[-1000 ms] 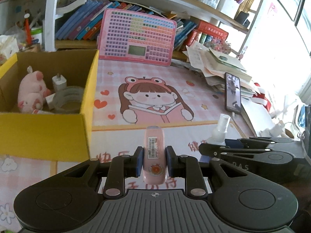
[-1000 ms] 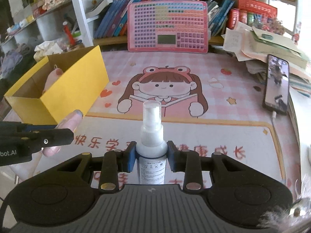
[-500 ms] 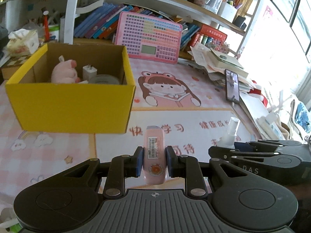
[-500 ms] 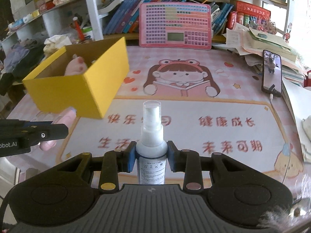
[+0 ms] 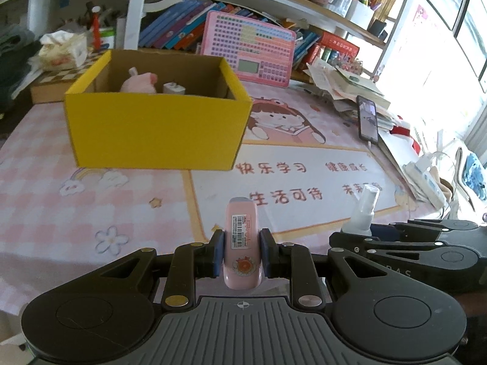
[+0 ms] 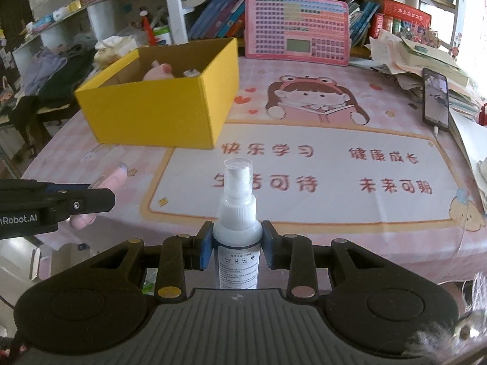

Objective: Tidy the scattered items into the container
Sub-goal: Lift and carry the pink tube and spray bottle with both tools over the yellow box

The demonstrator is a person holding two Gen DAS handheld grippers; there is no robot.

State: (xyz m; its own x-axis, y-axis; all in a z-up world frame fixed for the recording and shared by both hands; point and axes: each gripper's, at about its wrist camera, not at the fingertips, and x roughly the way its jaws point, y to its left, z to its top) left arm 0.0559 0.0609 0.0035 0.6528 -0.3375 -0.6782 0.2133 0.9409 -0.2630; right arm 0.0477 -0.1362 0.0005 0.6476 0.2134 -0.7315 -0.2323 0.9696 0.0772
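Note:
My left gripper [image 5: 242,254] is shut on a slim pink case [image 5: 242,240] with a barcode label, held over the near edge of the table. The right gripper [image 6: 237,245] is shut on a white spray bottle [image 6: 238,213] with a clear cap, its side showing at the left wrist view's right as the spray bottle [image 5: 363,211]. The yellow cardboard box [image 5: 155,130] stands well ahead and to the left; it holds a pink plush toy [image 5: 138,82] and a white charger plug [image 5: 174,88]. From the right wrist, the box [image 6: 158,112] lies far left, and the left gripper with its pink case [image 6: 100,191] shows at the left edge.
A pink cartoon mat [image 6: 319,164] covers the table. A pink toy keyboard [image 6: 296,32] leans against the book shelf at the back. A black phone [image 6: 436,99] lies on stacked papers at the right. A tissue box [image 5: 62,50] sits behind the yellow box.
Both grippers have drawn back toward the table's near edge with their loads still held. The yellow box and the mat now look farther away.

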